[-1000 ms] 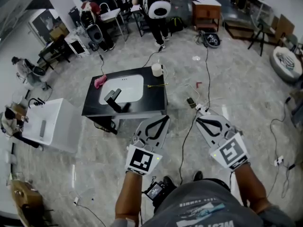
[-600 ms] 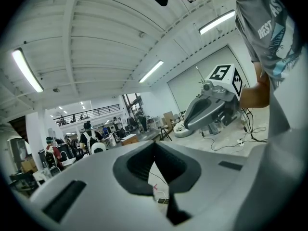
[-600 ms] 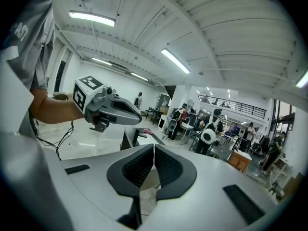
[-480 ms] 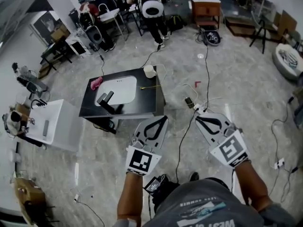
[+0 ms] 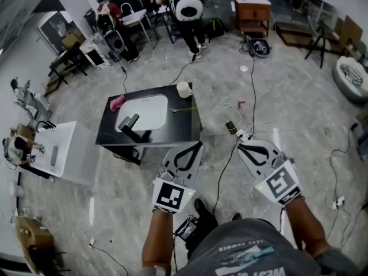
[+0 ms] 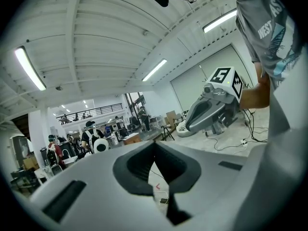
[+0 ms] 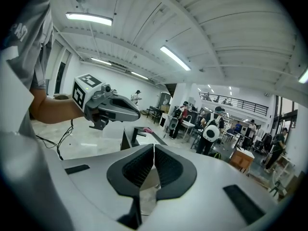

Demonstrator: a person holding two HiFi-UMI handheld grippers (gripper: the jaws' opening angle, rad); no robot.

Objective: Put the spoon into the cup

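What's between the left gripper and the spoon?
In the head view, only the bare near-right corner of the black table shows between the left gripper and the spoon. Nothing stands on that stretch.

The floor (image 5: 287, 96) is polished, marbled stone. The table (image 5: 187, 126) has a smooth black top, and the cup (image 5: 183, 89) looks glazed white. The left gripper (image 5: 200, 143) and right gripper (image 5: 240, 145) are matt grey plastic with ribbed black pads (image 7: 137, 167).
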